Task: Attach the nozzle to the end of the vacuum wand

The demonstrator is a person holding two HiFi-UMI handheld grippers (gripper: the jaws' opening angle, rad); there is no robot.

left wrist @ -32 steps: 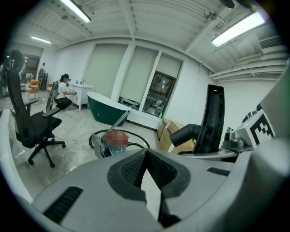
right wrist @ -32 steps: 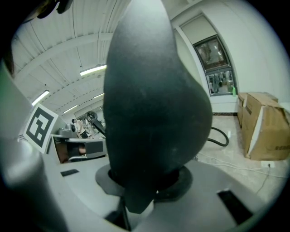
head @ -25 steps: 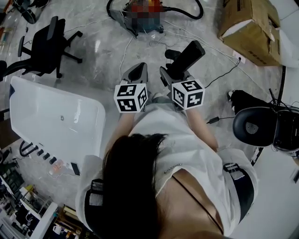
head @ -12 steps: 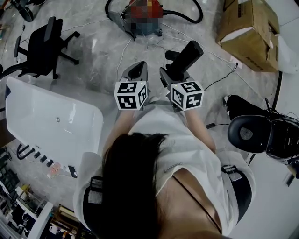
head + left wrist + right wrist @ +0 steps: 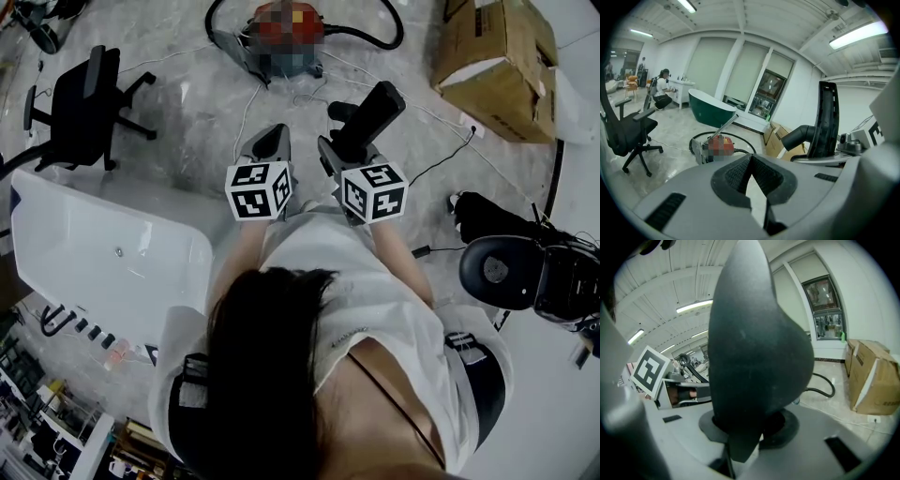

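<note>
My right gripper [image 5: 339, 150] is shut on a black vacuum nozzle [image 5: 371, 114], which sticks up and forward out of its jaws and fills the right gripper view [image 5: 754, 348]. To its left, my left gripper [image 5: 270, 142] is shut with nothing between its pads [image 5: 751, 159]. The left gripper view also catches the nozzle [image 5: 827, 122] on the right. The vacuum cleaner [image 5: 281, 33] stands on the floor ahead of both grippers, partly blurred over. Its metal wand [image 5: 724, 125] slants up from it, and its black hose [image 5: 375, 37] loops beside it.
A black office chair [image 5: 89, 94] stands far left and a white tub [image 5: 103, 253] near left. A cardboard box [image 5: 497, 61] sits at the upper right, another black chair [image 5: 511, 267] at the right. Thin cables [image 5: 441, 155] run across the marble floor.
Both grippers have been carried a little forward with the person, and the floor things have drifted slightly in the head view. The nozzle stays in the right gripper and the left stays shut.
</note>
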